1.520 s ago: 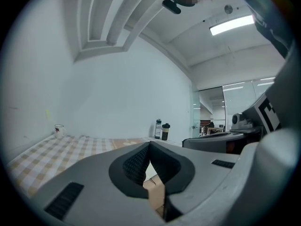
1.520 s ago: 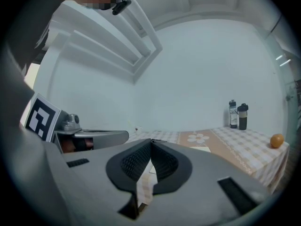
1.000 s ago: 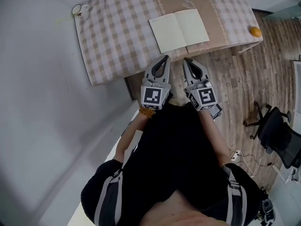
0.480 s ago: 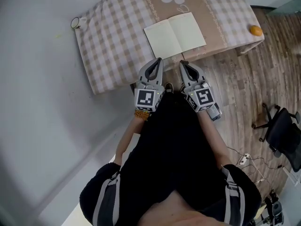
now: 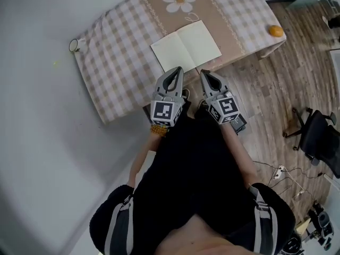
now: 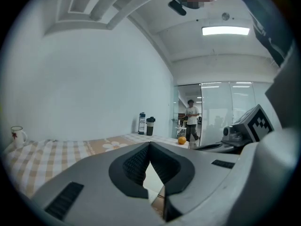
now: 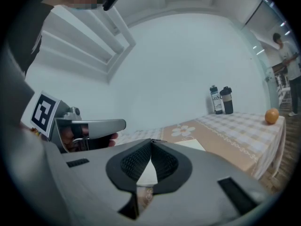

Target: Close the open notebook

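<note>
We see the open notebook [image 5: 186,45] lying flat, pages up, on the checked tabletop [image 5: 114,57], close to its near edge. Our left hand-held gripper [image 5: 176,71] and right hand-held gripper [image 5: 203,73] sit side by side at that edge, pointing at the notebook. The left one's tips are at the near edge of the left page, the right one's just below the right page. Both have their jaws closed tip to tip with nothing between them. We cannot tell whether either tip touches the paper.

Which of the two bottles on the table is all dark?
The right-hand bottle, nearer the orange; the left bottle has a pale label.
</note>
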Tool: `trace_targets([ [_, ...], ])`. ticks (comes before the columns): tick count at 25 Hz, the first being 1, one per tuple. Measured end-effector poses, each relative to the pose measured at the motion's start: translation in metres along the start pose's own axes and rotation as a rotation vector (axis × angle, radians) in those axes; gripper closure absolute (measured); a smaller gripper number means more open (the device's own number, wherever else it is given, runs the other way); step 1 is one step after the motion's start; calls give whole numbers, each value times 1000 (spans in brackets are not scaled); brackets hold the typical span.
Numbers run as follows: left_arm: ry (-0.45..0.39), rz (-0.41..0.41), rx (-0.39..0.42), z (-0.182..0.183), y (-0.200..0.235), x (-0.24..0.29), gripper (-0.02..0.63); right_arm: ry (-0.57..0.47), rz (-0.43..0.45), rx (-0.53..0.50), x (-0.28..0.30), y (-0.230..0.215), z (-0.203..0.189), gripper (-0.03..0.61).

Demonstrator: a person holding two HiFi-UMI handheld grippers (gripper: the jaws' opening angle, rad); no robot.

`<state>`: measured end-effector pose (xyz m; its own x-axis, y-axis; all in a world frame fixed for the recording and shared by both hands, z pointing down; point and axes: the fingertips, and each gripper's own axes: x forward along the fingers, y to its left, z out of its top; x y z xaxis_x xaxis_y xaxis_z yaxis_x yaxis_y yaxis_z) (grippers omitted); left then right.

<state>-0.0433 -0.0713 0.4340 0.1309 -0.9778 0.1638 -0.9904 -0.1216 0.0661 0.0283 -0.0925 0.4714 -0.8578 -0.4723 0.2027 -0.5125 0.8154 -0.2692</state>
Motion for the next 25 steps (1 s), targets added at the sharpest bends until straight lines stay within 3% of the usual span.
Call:
trace_targets([
  [4,-38,-95,49,10,12,19,606,8,-33,10,19,-1,-2,572],
  [12,-29,-186,20,-9,47,39,606,3,-145,61,43,-2,-15,572],
  [19,-22,-267,23,-17,54,58,606,-12,-257,169,45,-24,-24,572],
  [25,-28,-320,19,-19,60,62,606,-55,-290,311,34,-30,-28,548],
])
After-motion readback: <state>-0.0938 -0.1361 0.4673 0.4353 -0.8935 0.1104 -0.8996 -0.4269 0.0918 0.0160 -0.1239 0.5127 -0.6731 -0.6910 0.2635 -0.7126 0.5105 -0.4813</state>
